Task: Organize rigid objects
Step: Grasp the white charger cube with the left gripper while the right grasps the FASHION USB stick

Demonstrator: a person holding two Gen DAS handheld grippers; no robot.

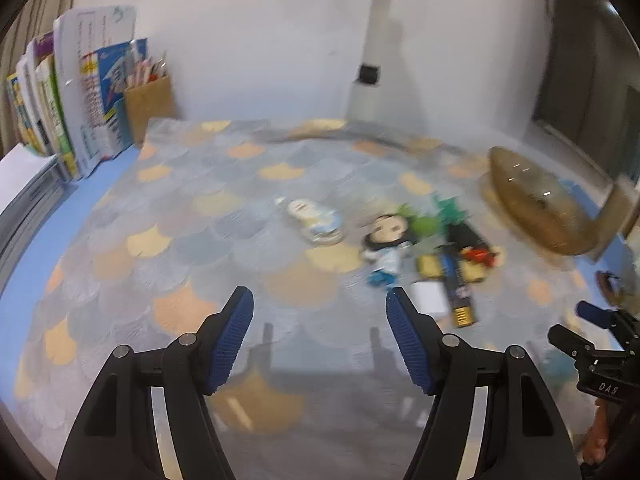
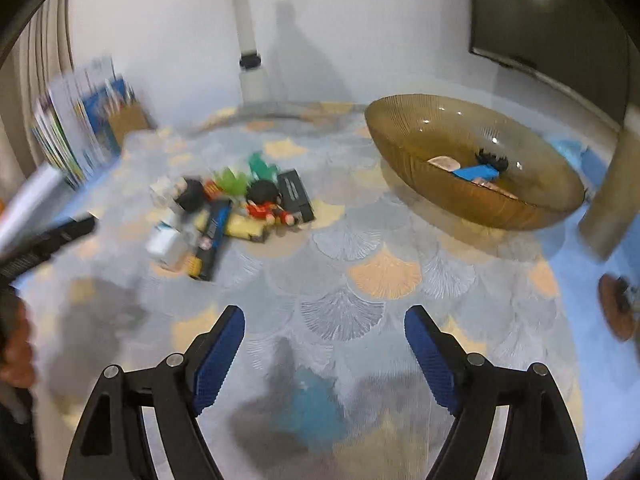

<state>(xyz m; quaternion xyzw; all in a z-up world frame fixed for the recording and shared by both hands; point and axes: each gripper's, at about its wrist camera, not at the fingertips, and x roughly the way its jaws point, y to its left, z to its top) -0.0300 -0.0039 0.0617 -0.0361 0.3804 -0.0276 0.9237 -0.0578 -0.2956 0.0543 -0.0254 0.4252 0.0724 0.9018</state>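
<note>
The left gripper [image 1: 320, 300] and right gripper [image 2: 324, 320] are held wide, with nothing between the jaws. The toys [image 2: 236, 208] are heaped left of the bowl [image 2: 472, 184], well apart from it. Bare mat [image 2: 384, 272] lies between. Books [image 1: 72, 96] line the far-left table [image 1: 36, 248] edge.

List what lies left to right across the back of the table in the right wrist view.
Standing books → brown pen holder → white post → amber glass bowl.
</note>
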